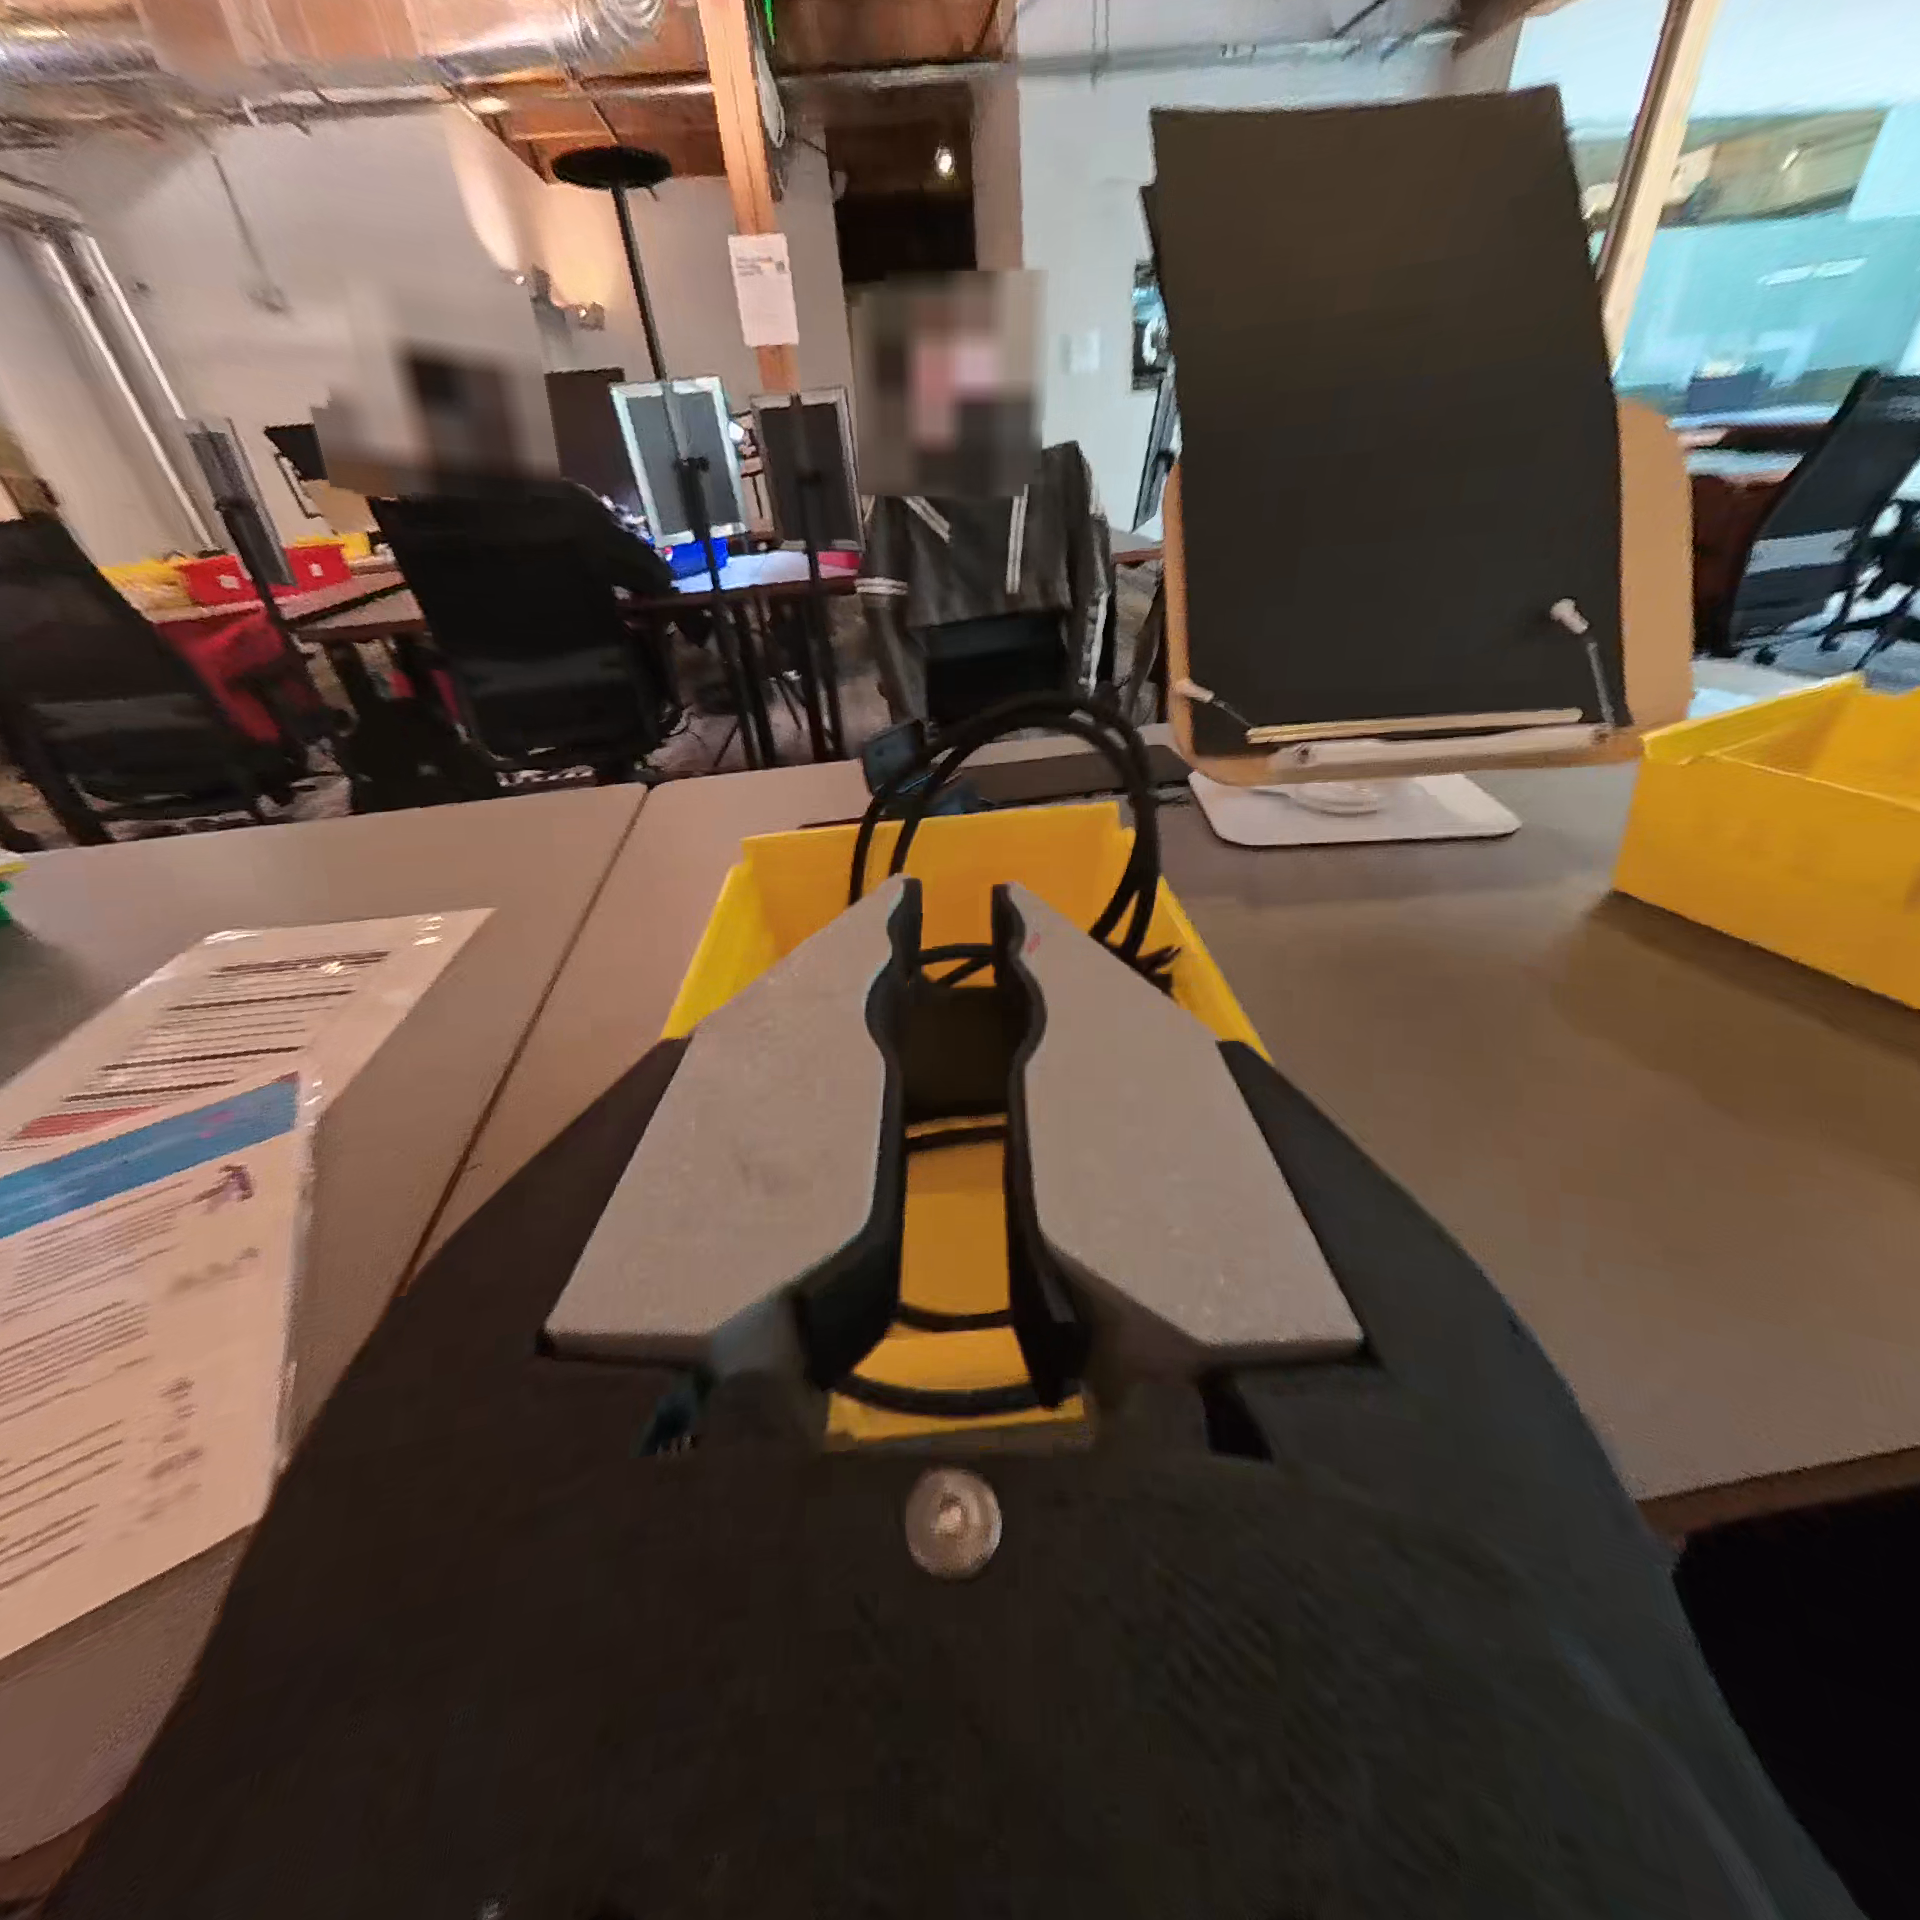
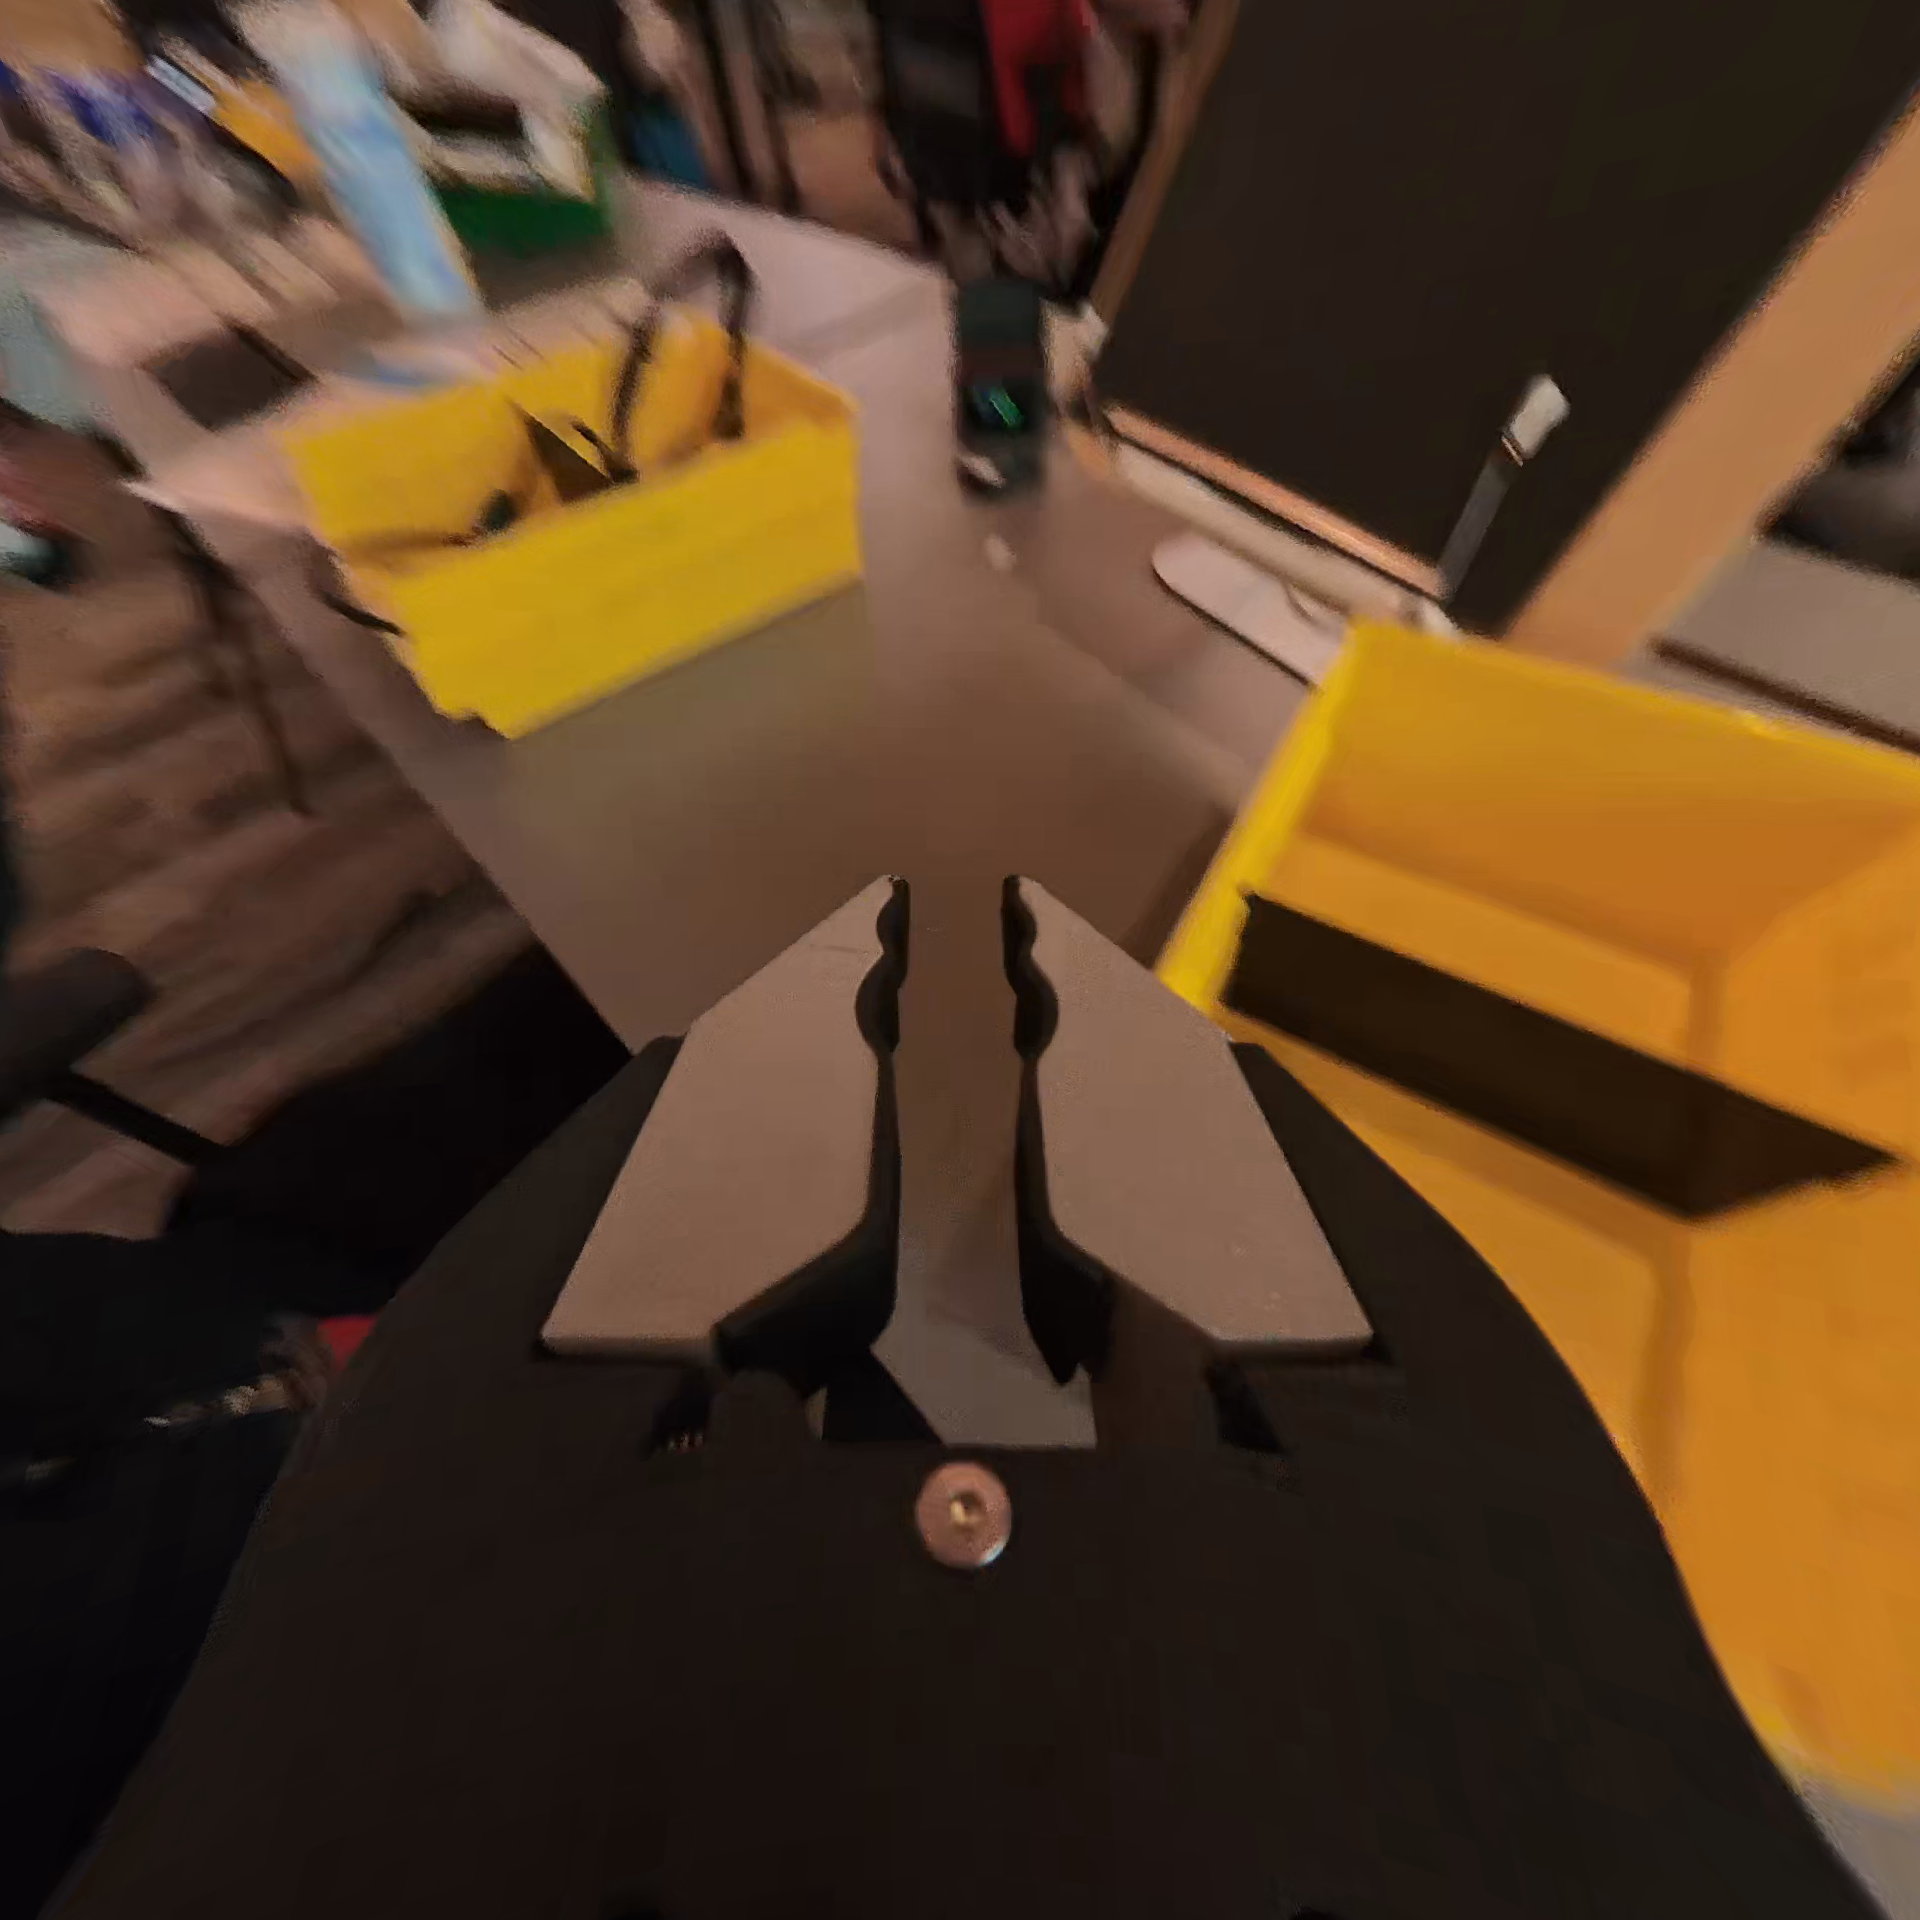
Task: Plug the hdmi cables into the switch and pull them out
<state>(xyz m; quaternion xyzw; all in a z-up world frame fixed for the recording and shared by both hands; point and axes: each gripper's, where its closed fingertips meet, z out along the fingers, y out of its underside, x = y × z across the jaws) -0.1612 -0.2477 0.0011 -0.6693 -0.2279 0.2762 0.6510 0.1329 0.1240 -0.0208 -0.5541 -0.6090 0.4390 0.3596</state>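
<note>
Black HDMI cables [image 1: 1132,831] looped in yellow bin [image 1: 1039,847]; both tools [image 1: 956,904] [image 2: 954,899] slightly apart, empty.

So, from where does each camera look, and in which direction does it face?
Left wrist view: sits on the left claw, looking forward and slightly down over a yellow bin holding coiled black cables; its own two fingers, parted, show.
Right wrist view: sits on the right claw, looking down along the table, blurred; its own parted fingers show, empty.
Shared: the cable bin, the second yellow bin, the tilted dark board on its stand.
</note>
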